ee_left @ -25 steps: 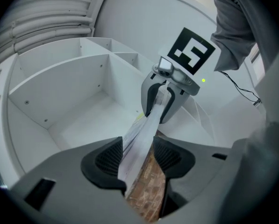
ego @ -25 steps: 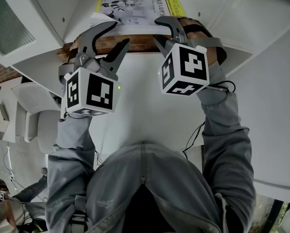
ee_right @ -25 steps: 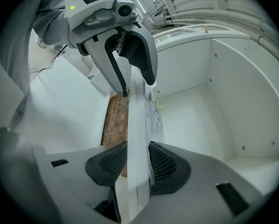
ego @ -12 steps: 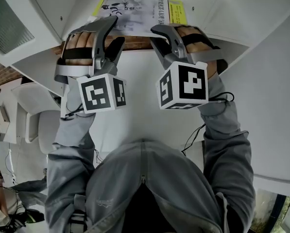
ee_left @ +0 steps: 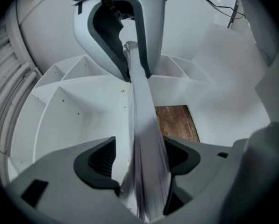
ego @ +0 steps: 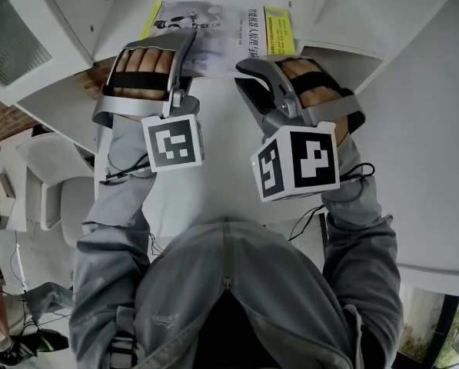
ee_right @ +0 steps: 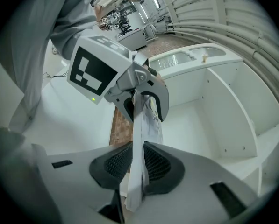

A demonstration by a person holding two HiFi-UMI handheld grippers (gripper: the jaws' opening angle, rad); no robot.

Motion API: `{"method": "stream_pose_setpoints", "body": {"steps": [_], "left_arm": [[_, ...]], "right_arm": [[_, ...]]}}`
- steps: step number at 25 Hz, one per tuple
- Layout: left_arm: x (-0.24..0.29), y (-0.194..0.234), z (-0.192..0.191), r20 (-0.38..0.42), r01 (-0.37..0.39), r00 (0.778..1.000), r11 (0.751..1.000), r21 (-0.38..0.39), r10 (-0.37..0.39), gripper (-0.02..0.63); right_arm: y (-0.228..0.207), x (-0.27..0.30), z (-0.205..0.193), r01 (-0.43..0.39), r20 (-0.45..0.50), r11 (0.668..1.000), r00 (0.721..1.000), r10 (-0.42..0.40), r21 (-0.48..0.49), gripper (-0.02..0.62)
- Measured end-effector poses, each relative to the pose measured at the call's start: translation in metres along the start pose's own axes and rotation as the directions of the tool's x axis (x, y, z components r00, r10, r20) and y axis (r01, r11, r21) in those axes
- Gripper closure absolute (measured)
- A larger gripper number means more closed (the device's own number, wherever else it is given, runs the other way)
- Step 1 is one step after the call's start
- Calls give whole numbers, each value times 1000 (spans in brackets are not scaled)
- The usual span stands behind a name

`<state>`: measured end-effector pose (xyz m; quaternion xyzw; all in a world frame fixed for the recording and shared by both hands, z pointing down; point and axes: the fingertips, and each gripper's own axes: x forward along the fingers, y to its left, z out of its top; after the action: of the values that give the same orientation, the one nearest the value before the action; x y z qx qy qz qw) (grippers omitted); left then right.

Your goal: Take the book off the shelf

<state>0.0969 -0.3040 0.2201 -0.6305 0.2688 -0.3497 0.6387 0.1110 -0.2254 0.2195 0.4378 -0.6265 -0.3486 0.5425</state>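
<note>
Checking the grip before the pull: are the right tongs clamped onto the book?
Yes, in the right gripper view the right tongs, which have just been closing, press both pads against the book.

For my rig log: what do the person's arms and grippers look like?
Grey sleeves; left gripper and right gripper: grey curved jaws, black hand straps, white cube with black square markers. A black cable trails at the right wrist.

The head camera looks steeply down from behind my fingers (ego: 261, 69). Each gripper camera sits close behind its own jaws, facing along them. All three share the book (ego: 214, 21).
</note>
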Motion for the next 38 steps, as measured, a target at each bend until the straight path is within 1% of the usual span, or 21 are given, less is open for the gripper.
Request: {"method": "stream_pose_setpoints", "body": {"steps": [2,4,5,6,7,9,13,14,17,19,21,22,24,27,29,32,33,35,36,37,38], "left_arm": [[5,-2,-2,-13,-2,1000,1000,3,2,316],[6,-1,-4,-21,-25,999,1000,-8,25,424],[6,1,-4,-19,-40,999,999,-16,40,450],[4,2,-3,-18,-54,998,998,-21,54,494],[3,4,-3,-20,-64,998,998,-22,64,522],[1,5,-2,-29,-67,997,997,-28,66,525],[0,4,1,-50,-45,998,997,-59,42,528],[-1,4,2,-54,-39,998,997,-64,35,528],[-7,4,3,-67,-24,998,996,-82,18,528],[-11,4,4,-74,-19,997,996,-92,13,528],[-14,4,5,-78,-21,997,994,-104,13,528],[-15,4,6,-80,-21,997,994,-110,13,528],[-17,2,8,-84,-19,996,993,-118,9,528],[-19,4,9,-89,-20,996,992,-128,9,528],[-21,4,11,-90,-17,996,991,-134,5,526],[-25,-2,13,-101,-18,995,992,-123,5,526],[-27,-4,13,-105,-18,994,993,-120,5,525],[-31,-9,14,-109,-18,994,992,-121,4,525],[-33,-10,15,-110,-18,994,992,-124,4,525],[-35,-10,15,-109,-17,994,992,-127,3,525],[-37,-11,16,-109,-17,994,992,-127,3,525]], "right_arm": [[0,-2,1,-13,3,1000,1000,13,-4,509],[0,-4,1,-16,8,1000,1000,16,-4,509],[0,-5,1,-14,10,1000,1000,14,-3,511],[-1,-6,1,-11,10,1000,1000,11,0,511],[-2,-7,0,-9,11,1000,1000,9,3,511],[-2,-8,-1,-7,15,1000,1000,6,16,509],[1,-7,-6,3,8,999,1000,-3,47,495],[2,-7,-6,7,3,999,1000,-7,52,480],[6,-11,-1,29,-20,999,999,-28,34,357],[5,-9,-2,76,-55,997,996,-76,-3,330],[0,-2,-10,136,-115,989,983,-141,-54,324],[-2,4,-17,157,-146,985,975,-167,-74,324],[-4,14,-27,175,-185,980,964,-190,-91,324],[-7,31,-34,190,-194,976,959,-207,-102,324],[-10,36,-35,220,-200,970,950,-238,-107,325],[-9,37,-35,256,-196,962,943,-269,-90,327],[-7,36,-35,267,-194,959,940,-280,-91,345],[-4,33,-34,301,-187,947,930,-317,-107,449],[-4,30,-33,319,-182,941,924,-335,-115,479],[-4,28,-32,330,-177,937,921,-347,-117,498],[-3,26,-31,336,-173,935,920,-351,-114,500]]}}
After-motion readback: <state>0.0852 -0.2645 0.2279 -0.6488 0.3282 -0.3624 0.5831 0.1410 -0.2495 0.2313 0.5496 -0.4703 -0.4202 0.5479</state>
